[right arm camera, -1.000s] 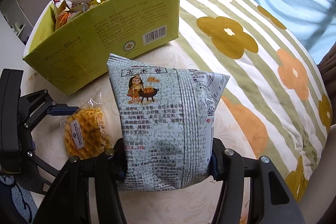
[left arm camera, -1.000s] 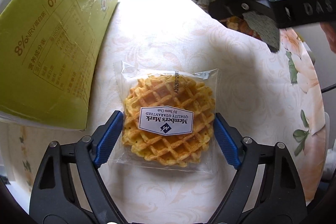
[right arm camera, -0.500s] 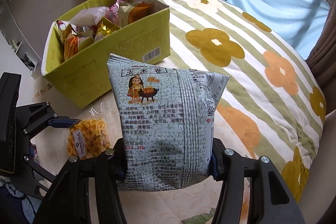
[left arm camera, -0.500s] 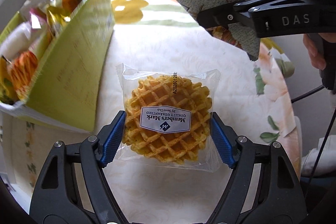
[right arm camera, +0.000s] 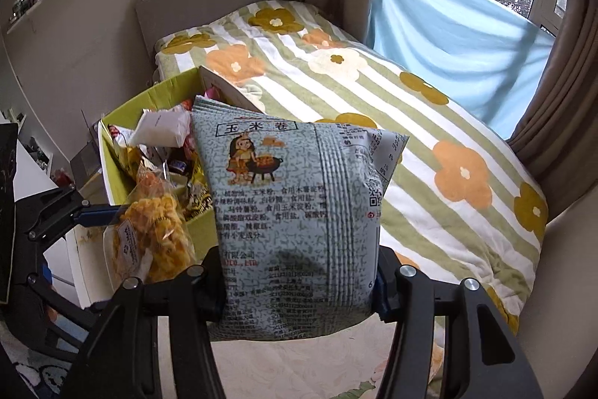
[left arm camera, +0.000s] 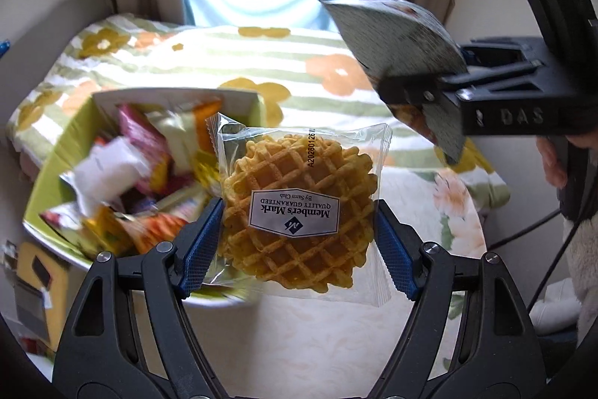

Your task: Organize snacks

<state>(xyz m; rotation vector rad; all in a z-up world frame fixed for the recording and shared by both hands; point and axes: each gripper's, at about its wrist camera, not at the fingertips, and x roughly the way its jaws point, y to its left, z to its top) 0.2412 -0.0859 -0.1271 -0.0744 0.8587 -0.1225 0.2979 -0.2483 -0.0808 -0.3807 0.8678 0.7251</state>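
left gripper [left arm camera: 297, 238]: jaws clamp waffle pack [left arm camera: 299, 212] flat-on, label reading upside down, held above box [left arm camera: 56, 152] edge | right gripper [right arm camera: 299, 281]: jaws grip chip bag [right arm camera: 295, 212], long axis upright, top pointing away, beside box [right arm camera: 157, 96]

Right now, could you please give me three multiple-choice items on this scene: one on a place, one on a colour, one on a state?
1. Where is the waffle pack?
A. flat on the table
B. lifted in the left gripper
C. deep in the box

2. What colour is the box?
A. yellow-green
B. red
C. black

3. How is the right gripper?
A. open, empty
B. shut on nothing
C. shut on the chip bag

Key: 1 B, both fingers press the pack's edges, in the air; 2 A, its walls show; 3 C, the fingers clamp the bag's lower end.
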